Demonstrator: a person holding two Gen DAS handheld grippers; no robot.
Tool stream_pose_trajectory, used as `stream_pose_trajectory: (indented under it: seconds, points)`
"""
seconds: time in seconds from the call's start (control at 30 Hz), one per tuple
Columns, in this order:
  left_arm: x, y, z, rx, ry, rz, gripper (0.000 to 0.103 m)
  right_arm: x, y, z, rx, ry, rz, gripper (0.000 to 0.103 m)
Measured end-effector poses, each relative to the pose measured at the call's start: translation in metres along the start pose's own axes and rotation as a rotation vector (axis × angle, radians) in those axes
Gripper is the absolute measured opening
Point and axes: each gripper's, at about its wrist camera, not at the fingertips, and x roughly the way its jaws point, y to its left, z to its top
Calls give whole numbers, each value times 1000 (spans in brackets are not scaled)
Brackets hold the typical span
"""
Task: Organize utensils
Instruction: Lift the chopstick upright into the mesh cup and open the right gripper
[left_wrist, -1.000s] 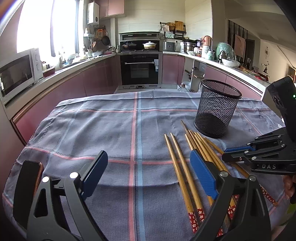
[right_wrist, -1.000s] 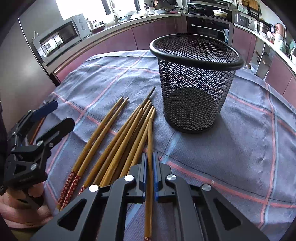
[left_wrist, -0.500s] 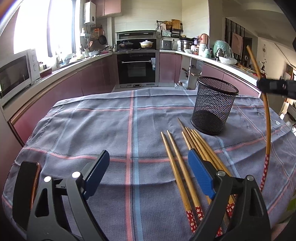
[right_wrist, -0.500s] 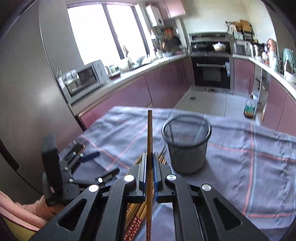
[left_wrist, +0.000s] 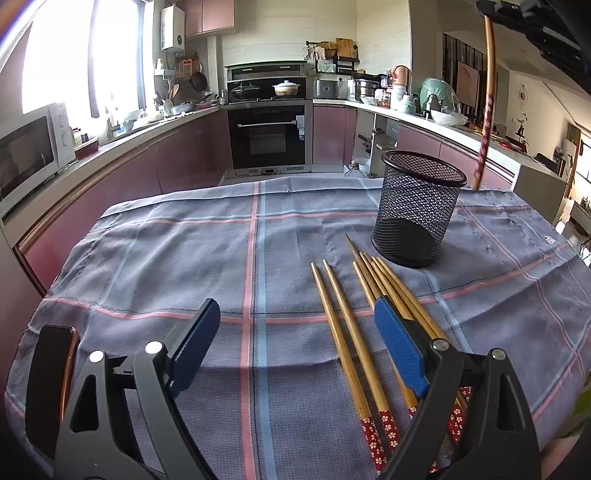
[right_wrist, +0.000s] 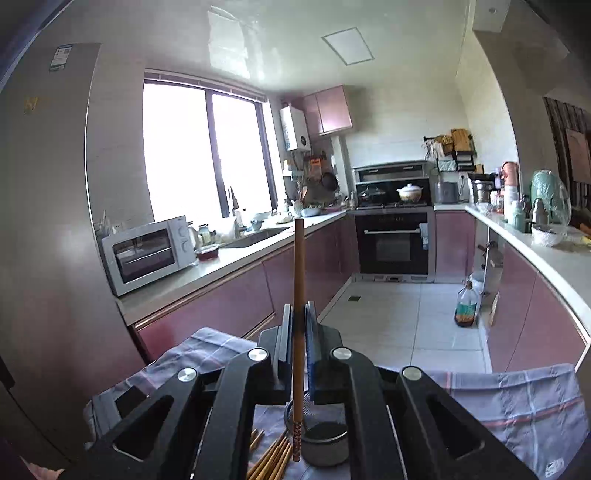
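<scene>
Several bamboo chopsticks (left_wrist: 354, 332) with red patterned ends lie on the checked cloth (left_wrist: 184, 258), just in front of a black mesh cup (left_wrist: 419, 214). My left gripper (left_wrist: 297, 347) hovers low over the cloth, open, with nothing between its blue pads; its right finger (left_wrist: 400, 350) overlaps the pile. High at the top right, my right gripper (left_wrist: 488, 11) is shut on one chopstick (left_wrist: 487, 110), which hangs nearly upright with its patterned end down beside the cup's right rim. In the right wrist view the gripper (right_wrist: 298, 317) clamps the chopstick (right_wrist: 298, 266), with the cup (right_wrist: 325, 439) below.
The table is bounded by a kitchen counter with a microwave (right_wrist: 147, 251) on the left and an oven (left_wrist: 269, 136) straight behind. A bottle (right_wrist: 464, 306) stands on the tiled floor beyond the table's far edge. Bare cloth lies left of the chopsticks.
My right gripper has lifted one chopstick off the pile and risen high, tilting up so the stick hangs upright near the cup. The left gripper has stayed put.
</scene>
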Motion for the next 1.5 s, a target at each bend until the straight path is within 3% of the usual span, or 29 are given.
stream_pose_trajectory:
  seconds: [0.17,0.47,0.63,0.87,1.17,1.4,1.5]
  points:
    - [2,-3,0,15,10,-5,80,20,-14,7,3,-27,-51,5]
    - [12,-3,0,22,43,-30,61,79,-16,-39,9,134,-73,5]
    - [18,-1,1,8,70,-82,49,98,-16,-56,22,218,-66,5]
    - [25,-2,3,18,102,-108,42,115,-22,-62,61,296,-64,9]
    - [46,1,0,20,189,-126,32,113,-24,-67,59,314,-65,24]
    - [52,-1,3,50,220,-144,29,85,-27,-69,82,288,-44,29]
    - [54,-6,5,77,237,-158,25,73,-24,-73,84,297,-21,38]
